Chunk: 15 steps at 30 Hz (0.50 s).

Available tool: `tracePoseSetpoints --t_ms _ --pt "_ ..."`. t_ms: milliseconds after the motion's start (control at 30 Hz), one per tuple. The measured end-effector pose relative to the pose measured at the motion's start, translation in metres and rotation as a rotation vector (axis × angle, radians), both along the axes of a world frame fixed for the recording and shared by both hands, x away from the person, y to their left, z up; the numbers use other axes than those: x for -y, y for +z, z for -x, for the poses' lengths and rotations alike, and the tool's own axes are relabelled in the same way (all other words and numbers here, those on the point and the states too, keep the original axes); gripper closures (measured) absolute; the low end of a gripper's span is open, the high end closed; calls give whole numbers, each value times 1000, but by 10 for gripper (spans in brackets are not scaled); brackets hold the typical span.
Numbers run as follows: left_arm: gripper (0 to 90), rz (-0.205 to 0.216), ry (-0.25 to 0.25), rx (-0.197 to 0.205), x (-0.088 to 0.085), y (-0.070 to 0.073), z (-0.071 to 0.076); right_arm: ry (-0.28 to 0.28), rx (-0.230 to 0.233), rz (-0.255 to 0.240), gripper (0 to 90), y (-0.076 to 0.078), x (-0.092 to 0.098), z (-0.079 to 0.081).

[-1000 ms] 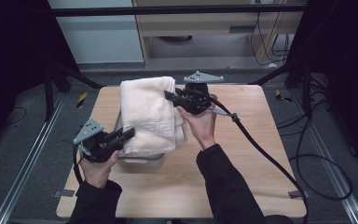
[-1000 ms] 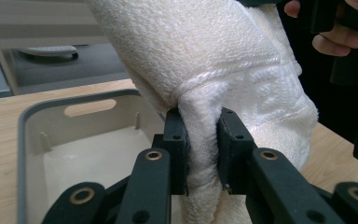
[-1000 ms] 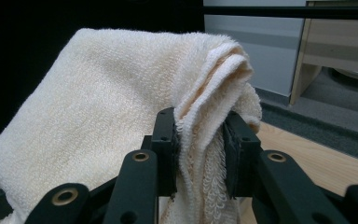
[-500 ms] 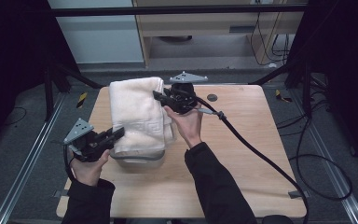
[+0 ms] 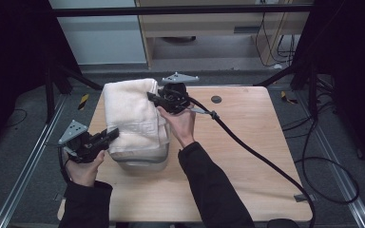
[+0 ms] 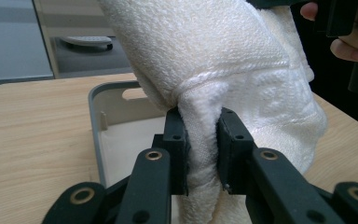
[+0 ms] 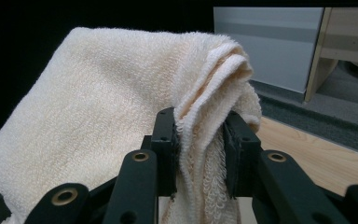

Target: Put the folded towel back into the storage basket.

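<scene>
Both grippers, left gripper (image 5: 110,135) and right gripper (image 5: 152,97), clamp the folded towel (image 5: 132,114) mid-frame over the grey bin (image 5: 142,164), seemingly mid-carry; lowering it inside comes next.

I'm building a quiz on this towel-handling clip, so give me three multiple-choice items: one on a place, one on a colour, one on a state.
1. Where is the grey bin?
A. on the floor
B. on the wooden table, under the towel
C. on the shelf behind

2. What colour is the towel?
A. cream white
B. dark blue
C. red

3. How does the left gripper stand?
A. wide open, away from the towel
B. lying loose on the table
C. clamped on a fold of the towel

Answers:
1 B, the high view shows the bin on the tabletop with the towel over it.
2 A, both gripper views show pale terry cloth.
3 C, the left gripper view shows both pads pressing a bunched fold.
</scene>
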State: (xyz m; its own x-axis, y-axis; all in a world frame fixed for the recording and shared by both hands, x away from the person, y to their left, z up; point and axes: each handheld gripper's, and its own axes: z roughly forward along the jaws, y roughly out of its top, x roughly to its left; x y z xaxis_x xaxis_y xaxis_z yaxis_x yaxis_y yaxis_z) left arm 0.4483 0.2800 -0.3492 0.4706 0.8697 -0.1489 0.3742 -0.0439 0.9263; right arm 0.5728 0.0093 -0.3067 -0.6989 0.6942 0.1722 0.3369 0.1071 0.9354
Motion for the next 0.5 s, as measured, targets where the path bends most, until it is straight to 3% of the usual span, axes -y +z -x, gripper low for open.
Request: tracePoseSetpoints --t_ms 500 --pt "750 -19 36 -45 -10 -18 -15 -20 -31 15 694 -22 -17 -13"
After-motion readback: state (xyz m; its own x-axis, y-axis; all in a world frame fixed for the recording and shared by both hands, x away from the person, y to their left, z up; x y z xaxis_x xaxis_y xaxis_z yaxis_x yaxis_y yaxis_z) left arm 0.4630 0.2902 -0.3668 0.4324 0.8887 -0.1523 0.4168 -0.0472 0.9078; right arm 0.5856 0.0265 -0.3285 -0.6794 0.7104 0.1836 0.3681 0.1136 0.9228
